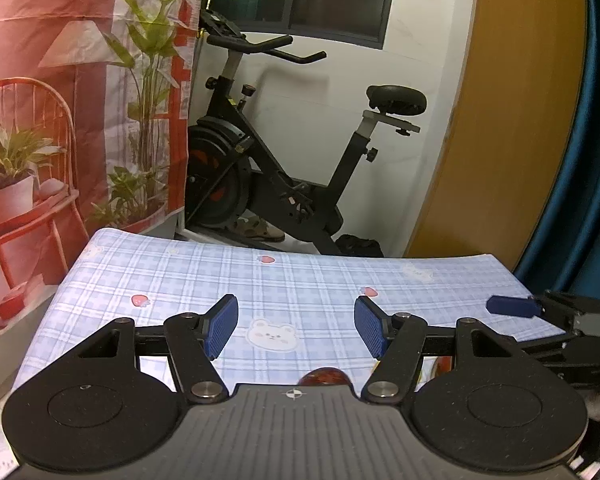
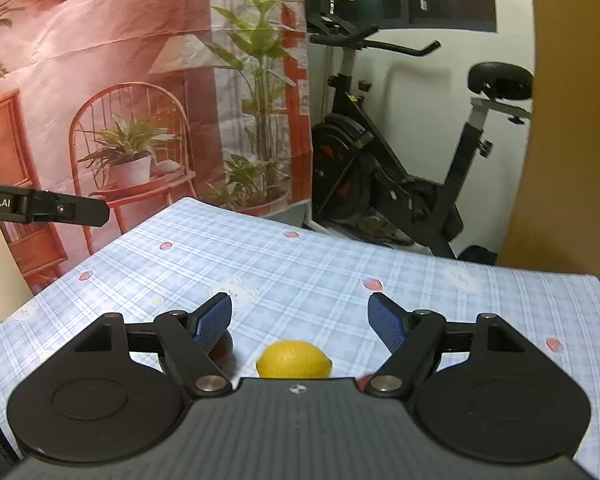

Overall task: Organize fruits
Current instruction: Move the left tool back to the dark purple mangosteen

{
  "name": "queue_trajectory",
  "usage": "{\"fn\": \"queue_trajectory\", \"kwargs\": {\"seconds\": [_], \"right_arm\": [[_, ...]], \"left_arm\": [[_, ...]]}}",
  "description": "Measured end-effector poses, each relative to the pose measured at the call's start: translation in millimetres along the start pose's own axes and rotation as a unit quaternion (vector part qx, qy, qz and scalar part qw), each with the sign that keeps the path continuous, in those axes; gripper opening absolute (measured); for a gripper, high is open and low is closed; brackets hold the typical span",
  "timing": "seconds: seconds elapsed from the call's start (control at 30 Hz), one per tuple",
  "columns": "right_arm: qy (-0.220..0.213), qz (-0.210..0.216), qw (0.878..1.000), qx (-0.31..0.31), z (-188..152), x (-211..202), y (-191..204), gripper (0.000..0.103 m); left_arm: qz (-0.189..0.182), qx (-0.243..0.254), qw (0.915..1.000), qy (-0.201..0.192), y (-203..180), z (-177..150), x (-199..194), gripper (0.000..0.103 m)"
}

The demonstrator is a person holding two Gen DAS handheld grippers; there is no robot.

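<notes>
Left gripper [image 1: 296, 326], right gripper [image 2: 300, 322]: jaws apart, empty.

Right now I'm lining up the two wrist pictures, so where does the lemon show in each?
Left wrist view: the lemon is not in it; only a dark red fruit peeks over the left gripper's body.
Right wrist view: lemon at bottom centre, on the cloth below the right gripper's open fingers.
Shared landmark: the exercise bike behind the table.

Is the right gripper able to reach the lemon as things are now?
Probably yes. The right gripper stands open with nothing between its pads, and the lemon lies on the checked tablecloth just under it, with nothing in between.
</notes>
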State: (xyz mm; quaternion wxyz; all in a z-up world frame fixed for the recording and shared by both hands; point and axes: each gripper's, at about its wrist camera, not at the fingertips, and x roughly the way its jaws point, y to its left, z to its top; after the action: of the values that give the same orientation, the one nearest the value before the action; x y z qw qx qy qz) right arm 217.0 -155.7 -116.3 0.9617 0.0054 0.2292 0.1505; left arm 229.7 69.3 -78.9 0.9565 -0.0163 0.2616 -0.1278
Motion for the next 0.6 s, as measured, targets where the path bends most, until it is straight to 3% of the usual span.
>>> {"fn": "queue_trajectory", "kwargs": {"seconds": [0.1, 0.37, 0.6], "right_arm": [[0.010, 0.005, 1.000, -0.014, 1.4, 14.3, 8.2, 0.078], [0.046, 0.071, 0.995, -0.047, -3.9, 52.0, 39.8, 0.077], [0.099, 0.097, 0.977, -0.159, -30.5, 79.9, 75.9, 0.073]], "left_arm": [[-0.004, 0.003, 1.0000, 0.009, 5.7, -2.7, 10.2, 0.067], [-0.011, -0.006, 0.9993, 0.036, 23.0, -15.2, 31.3, 0.067], [-0.018, -0.023, 0.9980, 0.055, 37.0, -31.9, 47.8, 0.066]]}}
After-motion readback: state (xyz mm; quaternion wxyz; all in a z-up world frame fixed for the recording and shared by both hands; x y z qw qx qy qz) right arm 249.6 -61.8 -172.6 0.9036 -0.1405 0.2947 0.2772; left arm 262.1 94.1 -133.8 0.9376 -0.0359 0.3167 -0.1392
